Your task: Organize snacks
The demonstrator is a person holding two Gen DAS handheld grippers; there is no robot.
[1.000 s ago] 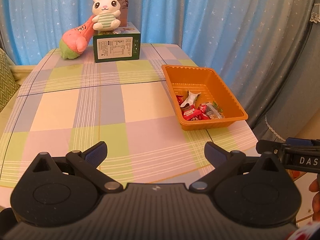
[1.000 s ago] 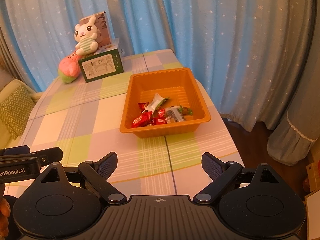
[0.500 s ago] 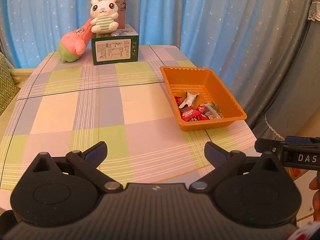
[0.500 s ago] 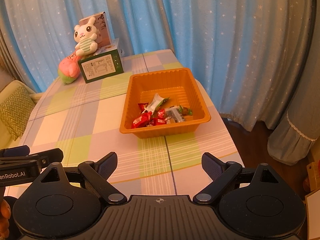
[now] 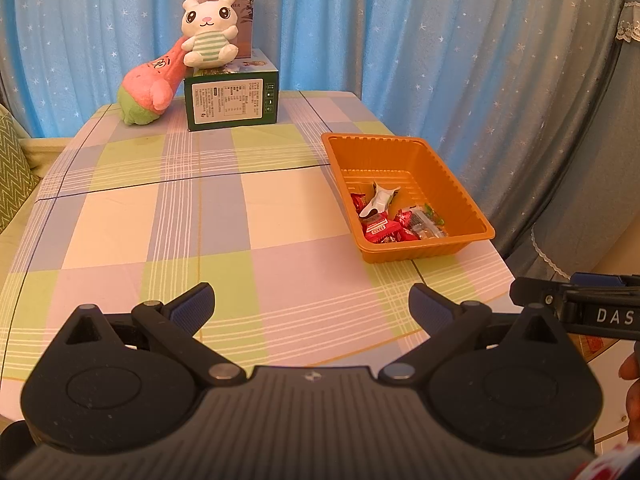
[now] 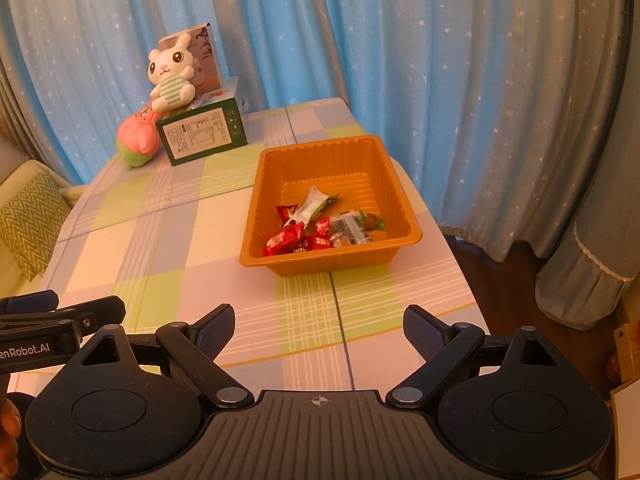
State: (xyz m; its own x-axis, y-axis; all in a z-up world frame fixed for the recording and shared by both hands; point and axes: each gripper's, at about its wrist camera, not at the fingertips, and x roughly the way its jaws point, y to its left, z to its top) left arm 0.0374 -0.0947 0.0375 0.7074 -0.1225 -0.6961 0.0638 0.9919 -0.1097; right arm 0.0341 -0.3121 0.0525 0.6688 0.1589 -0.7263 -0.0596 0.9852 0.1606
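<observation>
An orange tray (image 5: 436,168) (image 6: 396,184) stands near the table's right edge. It holds several wrapped snacks (image 5: 394,220) (image 6: 316,228), mostly red, with one white and green packet. My left gripper (image 5: 310,304) is open and empty above the table's near edge, left of the tray. My right gripper (image 6: 318,330) is open and empty above the near edge, in front of the tray. Each gripper's finger shows at the side of the other's view.
The table has a checked cloth (image 5: 200,220). At its far end stand a green box (image 5: 231,100) (image 6: 202,132), a white rabbit plush (image 5: 208,32) and a pink and green plush (image 5: 148,92). Blue curtains hang behind. A cushion (image 6: 32,220) lies at left.
The left view has pulled back and tilted slightly, so the tray and box sit a little lower and farther. The right gripper has barely moved. Both stay open.
</observation>
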